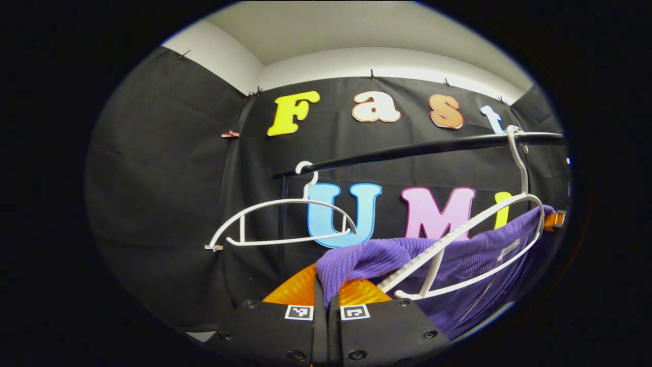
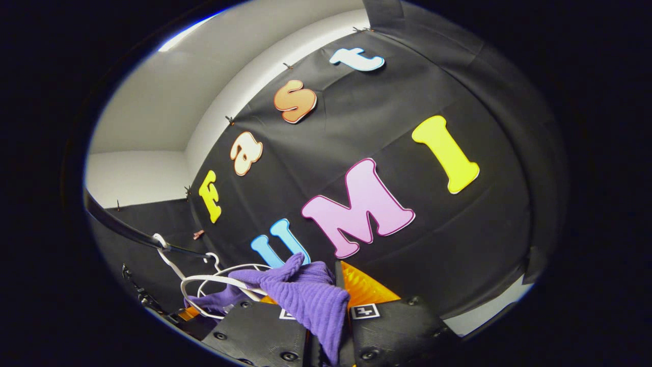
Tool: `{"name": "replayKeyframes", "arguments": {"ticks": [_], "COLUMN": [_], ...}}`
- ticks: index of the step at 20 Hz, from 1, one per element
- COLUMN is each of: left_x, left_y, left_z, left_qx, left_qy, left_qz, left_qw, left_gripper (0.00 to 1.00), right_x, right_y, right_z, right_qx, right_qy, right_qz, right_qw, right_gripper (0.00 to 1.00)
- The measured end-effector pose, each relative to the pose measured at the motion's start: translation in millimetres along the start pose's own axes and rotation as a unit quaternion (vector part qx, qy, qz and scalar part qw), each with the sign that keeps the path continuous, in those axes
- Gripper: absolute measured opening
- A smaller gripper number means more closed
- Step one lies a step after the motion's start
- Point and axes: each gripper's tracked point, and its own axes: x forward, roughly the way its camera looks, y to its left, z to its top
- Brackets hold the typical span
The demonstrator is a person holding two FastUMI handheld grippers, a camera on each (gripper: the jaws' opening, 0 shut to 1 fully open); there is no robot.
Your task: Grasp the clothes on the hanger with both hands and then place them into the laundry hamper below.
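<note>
Clearly both grippers have a pinch on the purple garment, one at each end, which is why it sags between them rather than hanging square. In the left gripper view, the left gripper has its jaws drawn nearly together on a ribbed fold of the cloth, and the rest of the garment trails off to the right, still threaded over the near white hanger. That hanger tilts steeply on the black rail, probably because the cloth is being pulled from one side. A second, bare hanger hangs level further along the rail.

In the right gripper view, the right gripper is closed narrowly on another bunch of the same ribbed fabric, which drapes down over its fingers (the tips themselves are covered). Beyond it the hangers and rail sit at the lower left.

So the garment is gripped but not yet free of its hanger. I judge the next need is to slip it off the raised arm before lowering. The hamper lies somewhere below.
</note>
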Motion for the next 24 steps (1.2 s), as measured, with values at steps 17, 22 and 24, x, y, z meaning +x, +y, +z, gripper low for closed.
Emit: {"name": "replayKeyframes", "arguments": {"ticks": [17,22,24], "left_x": [-54.3,-83.2,-92.7], "left_y": [-80.9,-107.9,-113.1], "left_z": [-138.0,-164.0,-167.5], "left_qx": [-0.024,-0.017,-0.019], "left_qy": [0.159,0.201,0.212], "left_qz": [-0.063,-0.095,-0.103], "left_qw": [0.985,0.975,0.972], "left_gripper": [0.05,0.05,0.05], "right_x": [-22.0,-61.9,-78.5], "right_y": [-61.3,-76.2,-75.8], "right_z": [-41.5,-120.4,-152.2], "right_qx": [-0.132,-0.134,-0.125], "right_qy": [0.06,0.165,0.207], "right_qz": [-0.11,-0.124,-0.125], "right_qw": [0.983,0.969,0.962], "right_gripper": [0.21,0.2,0.21]}}
